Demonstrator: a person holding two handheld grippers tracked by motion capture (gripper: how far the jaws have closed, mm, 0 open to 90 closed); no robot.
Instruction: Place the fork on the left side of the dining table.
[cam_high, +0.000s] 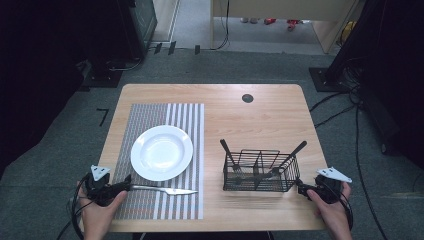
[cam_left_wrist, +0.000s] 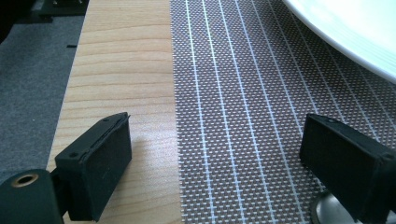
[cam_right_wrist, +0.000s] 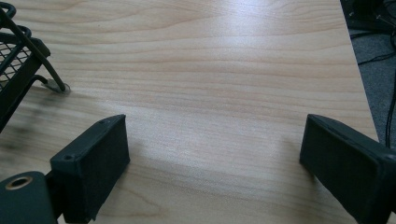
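A white plate (cam_high: 161, 152) sits on a striped placemat (cam_high: 150, 205) on the left half of the wooden table (cam_high: 260, 107). A silver knife (cam_high: 165, 190) lies on the mat in front of the plate, handle end toward my left gripper (cam_high: 125, 184). That gripper is open at the mat's left edge (cam_left_wrist: 217, 140); the knife's rounded handle end (cam_left_wrist: 327, 212) shows just under its right jaw, not clamped. The plate's rim (cam_left_wrist: 355, 42) crosses the top right. My right gripper (cam_high: 300, 186) is open over bare wood (cam_right_wrist: 215, 135), just right of a black wire caddy (cam_high: 260, 170).
The caddy holds two dark-handled utensils, one leaning left (cam_high: 227, 152) and one leaning right (cam_high: 292, 156). Its corner and foot (cam_right_wrist: 18, 60) show at the left of the right gripper view. A round dark grommet (cam_high: 247, 98) is set in the table's far side. Cables lie on the floor to the right.
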